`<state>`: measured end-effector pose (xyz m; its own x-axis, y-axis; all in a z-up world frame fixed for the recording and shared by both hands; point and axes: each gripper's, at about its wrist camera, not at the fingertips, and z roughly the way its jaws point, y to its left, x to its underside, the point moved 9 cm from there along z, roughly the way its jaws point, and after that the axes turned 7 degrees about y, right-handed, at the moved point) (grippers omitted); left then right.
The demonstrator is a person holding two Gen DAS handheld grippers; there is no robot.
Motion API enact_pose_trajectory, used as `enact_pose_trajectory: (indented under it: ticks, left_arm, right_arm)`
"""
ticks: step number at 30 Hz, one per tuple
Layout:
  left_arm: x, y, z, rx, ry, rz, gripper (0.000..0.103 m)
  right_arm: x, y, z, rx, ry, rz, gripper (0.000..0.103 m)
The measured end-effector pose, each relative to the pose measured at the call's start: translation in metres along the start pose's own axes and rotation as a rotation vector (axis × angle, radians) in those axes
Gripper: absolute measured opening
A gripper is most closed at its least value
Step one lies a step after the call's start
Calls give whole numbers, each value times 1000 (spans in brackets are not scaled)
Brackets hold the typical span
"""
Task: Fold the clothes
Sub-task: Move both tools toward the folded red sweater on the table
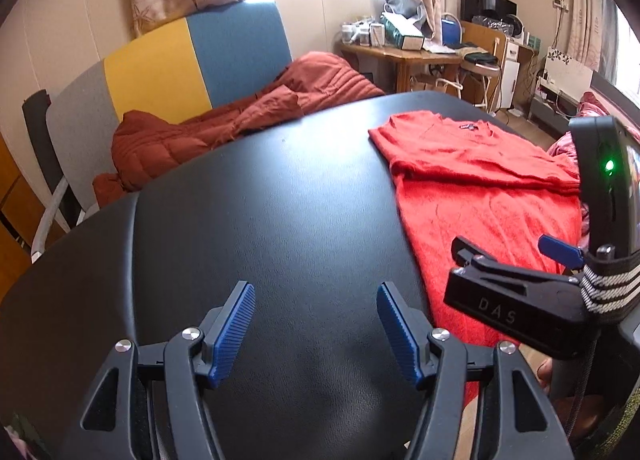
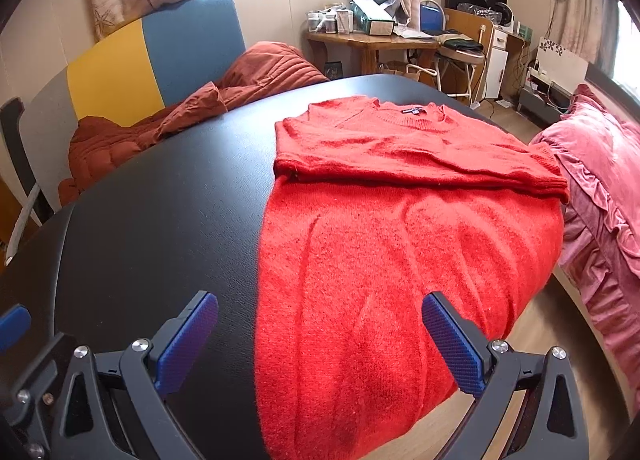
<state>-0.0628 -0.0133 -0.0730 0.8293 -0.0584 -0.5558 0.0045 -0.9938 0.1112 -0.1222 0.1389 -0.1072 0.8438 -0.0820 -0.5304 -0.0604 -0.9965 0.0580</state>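
A red knitted sweater [image 2: 400, 228] lies flat on the right part of a black table [image 2: 160, 228], neck end far, with its sleeves folded across the chest into a band [image 2: 420, 164]. Its hem end hangs over the table's near edge. My right gripper [image 2: 320, 340] hovers open above the sweater's near part, one blue pad over the table and the other over the knit. In the left wrist view, my left gripper [image 1: 316, 328] stands open over bare table, left of the sweater [image 1: 480, 200]. The right gripper [image 1: 520, 288] shows at that view's right edge.
A rust-brown quilt [image 1: 224, 124] lies heaped behind the table against a yellow and blue chair back [image 1: 192, 64]. Pink ruffled bedding [image 2: 600, 196] sits to the right of the table. A cluttered wooden desk [image 2: 372, 40] and a stool stand farther back.
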Motion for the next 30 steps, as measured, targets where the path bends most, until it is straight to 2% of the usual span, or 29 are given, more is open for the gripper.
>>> enact_pose_trajectory:
  ticks: [15, 20, 24, 27, 30]
  left_arm:
    - [15, 24, 34, 5, 101, -26, 65]
    - [29, 36, 52, -12, 136, -40, 65]
    - [46, 56, 67, -25, 176, -77, 65]
    - [60, 76, 76, -47, 202, -116, 65]
    - [73, 102, 80, -67, 222, -174, 65]
  right_arm:
    - [7, -1, 23, 7, 21, -12, 103]
    - [-14, -21, 39, 30, -5, -5, 103]
    - [-50, -47, 62, 118, -49, 4, 103]
    - [-69, -67, 95, 200, -11, 16, 103]
    - [-68, -74, 126, 182, 52, 68, 103]
